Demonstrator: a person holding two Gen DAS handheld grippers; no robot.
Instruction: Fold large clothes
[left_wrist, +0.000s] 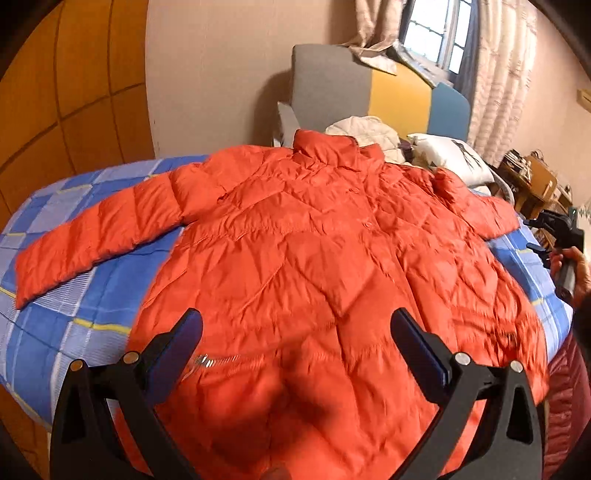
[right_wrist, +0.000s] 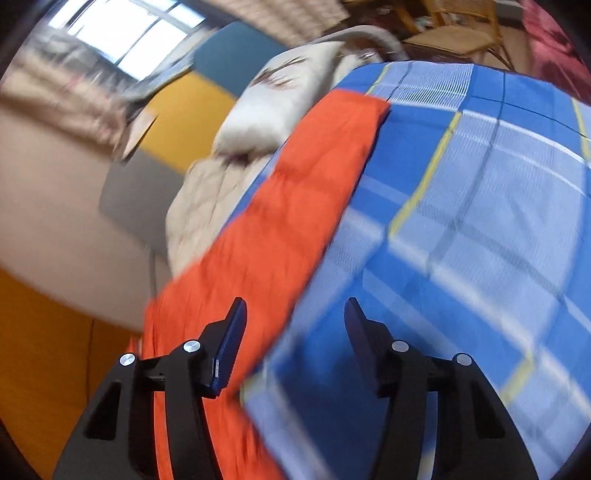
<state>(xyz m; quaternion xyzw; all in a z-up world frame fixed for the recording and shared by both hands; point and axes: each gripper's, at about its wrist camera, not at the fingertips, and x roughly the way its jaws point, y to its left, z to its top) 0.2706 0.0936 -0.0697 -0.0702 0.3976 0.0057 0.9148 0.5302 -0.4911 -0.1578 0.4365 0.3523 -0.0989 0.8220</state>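
One jacket (left_wrist: 295, 251), orange, quilted, spread flat on bed (left_wrist: 74, 314), collar toward headboard (left_wrist: 332, 81), hem nearest left-wrist camera. Both sleeves (left_wrist: 96, 236) angled outward from body, lying on blue check sheet; laid out this way presumably so sleeves can be folded in first. Zip pull visible low on near front panel.

Left gripper (left_wrist: 295, 332) above hem area, jaws wide apart, nothing between pads, no contact with fabric visible. Pointed down over jacket body; likely placed to take hem or side edge.

Right gripper (right_wrist: 293, 336) over edge of right-hand sleeve (right_wrist: 295, 206), seen in own blurred view. Jaws partly apart, empty; left pad over orange fabric, right pad over sheet, so sleeve edge lines up with gap. No pinch yet. Judged as approach to sleeve grasp. Same gripper seen small at right edge of left-wrist view, held in a hand (left_wrist: 570, 269).

Beyond jacket: cream garment (left_wrist: 365, 133) and pillow (left_wrist: 450, 155) near collar, close enough to crowd fold at that end. Window (left_wrist: 436, 29) and curtains behind headboard.

Task stage: no fold made.
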